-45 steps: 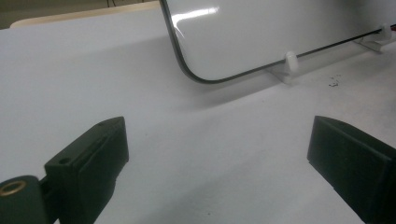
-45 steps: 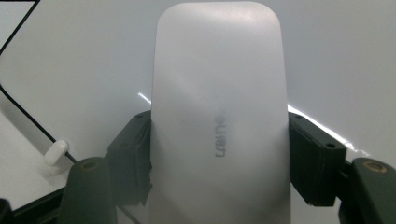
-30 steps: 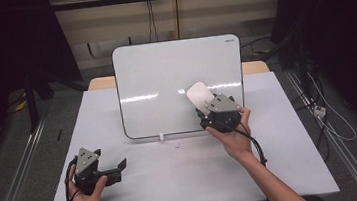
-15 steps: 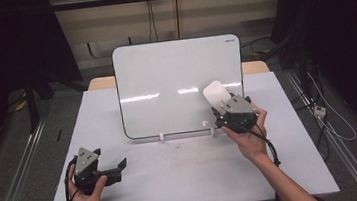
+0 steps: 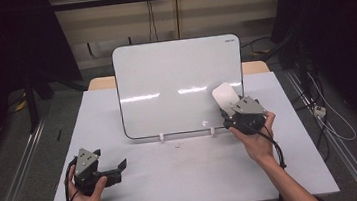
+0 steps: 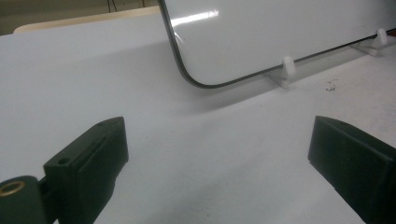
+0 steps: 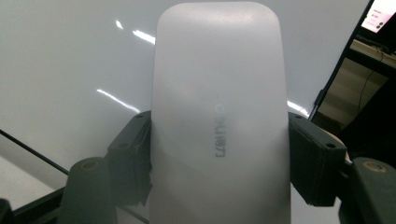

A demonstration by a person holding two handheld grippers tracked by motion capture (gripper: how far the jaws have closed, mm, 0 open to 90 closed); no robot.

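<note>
Since the earlier frames the right hand-held gripper [image 5: 229, 109] has carried the white eraser [image 5: 225, 97] rightward across the whiteboard [image 5: 174, 81], from near the middle of the board's lower half to its lower right corner, while the left hand-held gripper [image 5: 116, 168] has kept its place. The right hand-held gripper is clenched on the eraser: in the right gripper view both black jaws press against the long sides of the eraser [image 7: 219, 116], whose rounded end rises above them with faint grey lettering on its face. Behind it lies the glossy whiteboard [image 7: 70, 60] surface, carrying streaks of reflected light. In the high view the eraser sits against the board face close to the right edge and just above the lower rim, with the person's right hand [image 5: 256, 140] behind the gripper. The left hand-held gripper stands released, its jaws wide apart with nothing between them, low over the near left part of the counter [image 5: 195, 179], well apart from the board. In the left gripper view the board's rounded lower corner [image 6: 196, 77] and a white foot [image 6: 287, 67] of its stand appear ahead on the counter [image 6: 70, 79]. The whiteboard stands upright on two small white feet at the middle of the counter.
</note>
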